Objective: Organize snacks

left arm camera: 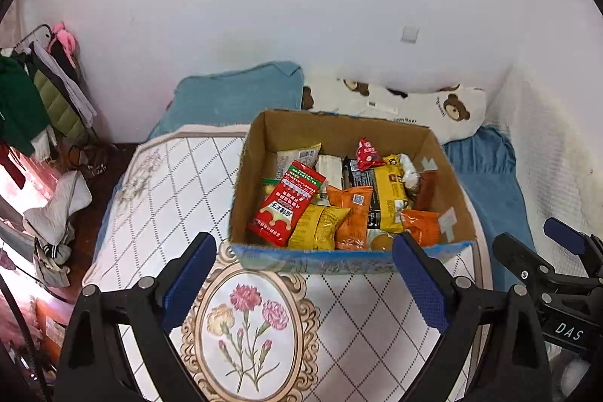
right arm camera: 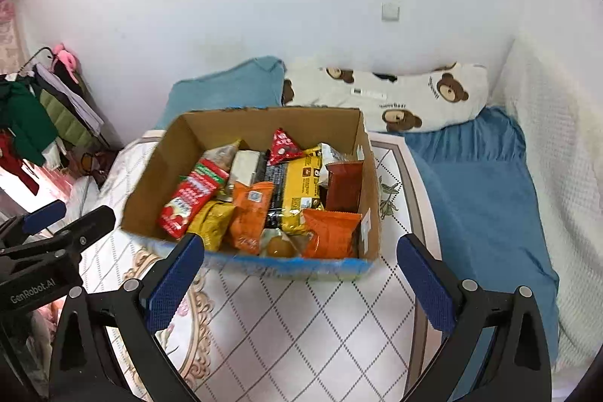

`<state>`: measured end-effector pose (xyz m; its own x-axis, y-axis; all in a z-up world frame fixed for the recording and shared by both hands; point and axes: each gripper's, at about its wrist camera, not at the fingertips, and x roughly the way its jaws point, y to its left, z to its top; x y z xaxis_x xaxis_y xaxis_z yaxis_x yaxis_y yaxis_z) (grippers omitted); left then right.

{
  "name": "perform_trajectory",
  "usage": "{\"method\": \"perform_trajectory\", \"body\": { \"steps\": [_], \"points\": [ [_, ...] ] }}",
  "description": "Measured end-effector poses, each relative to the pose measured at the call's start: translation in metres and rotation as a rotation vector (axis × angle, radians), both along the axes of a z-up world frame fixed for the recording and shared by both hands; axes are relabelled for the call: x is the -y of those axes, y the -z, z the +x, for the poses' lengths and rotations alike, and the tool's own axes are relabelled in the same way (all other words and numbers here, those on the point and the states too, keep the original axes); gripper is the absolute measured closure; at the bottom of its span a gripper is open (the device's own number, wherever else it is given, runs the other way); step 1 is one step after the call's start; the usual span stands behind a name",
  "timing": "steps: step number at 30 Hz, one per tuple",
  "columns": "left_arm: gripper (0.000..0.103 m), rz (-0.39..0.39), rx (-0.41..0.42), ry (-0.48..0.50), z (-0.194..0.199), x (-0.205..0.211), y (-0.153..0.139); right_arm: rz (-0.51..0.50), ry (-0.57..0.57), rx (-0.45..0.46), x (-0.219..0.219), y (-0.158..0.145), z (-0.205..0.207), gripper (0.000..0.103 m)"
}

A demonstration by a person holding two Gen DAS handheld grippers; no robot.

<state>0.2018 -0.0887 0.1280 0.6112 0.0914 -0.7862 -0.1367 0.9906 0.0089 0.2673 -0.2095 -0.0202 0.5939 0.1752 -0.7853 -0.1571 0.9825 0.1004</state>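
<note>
An open cardboard box [left arm camera: 248,176] stands on a white quilted cloth with a flower print [left arm camera: 241,319]. It holds several snack packets: a red packet [left arm camera: 286,204], yellow ones [left arm camera: 392,191] and orange ones [left arm camera: 352,213]. The box also shows in the right wrist view [right arm camera: 150,183] with the same packets, among them the red packet [right arm camera: 192,198]. My left gripper [left arm camera: 303,274] is open and empty, just short of the box's near wall. My right gripper [right arm camera: 299,274] is open and empty, also just before the near wall. Each gripper shows at the edge of the other's view.
The cloth lies on a bed with blue bedding [right arm camera: 478,198], a blue pillow [left arm camera: 233,97] and a bear-print pillow [right arm camera: 407,97] behind the box. A white wall stands behind and at the right. A clothes rack [left arm camera: 41,97] and clutter are on the floor at the left.
</note>
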Motion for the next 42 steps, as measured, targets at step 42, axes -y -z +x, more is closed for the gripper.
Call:
{"method": "perform_trajectory", "body": {
  "steps": [42],
  "points": [
    [0.001, 0.057, 0.102, -0.015, -0.060, 0.017, -0.026, 0.009, 0.060, 0.171, 0.026, -0.063, -0.099, 0.000]
  ]
}}
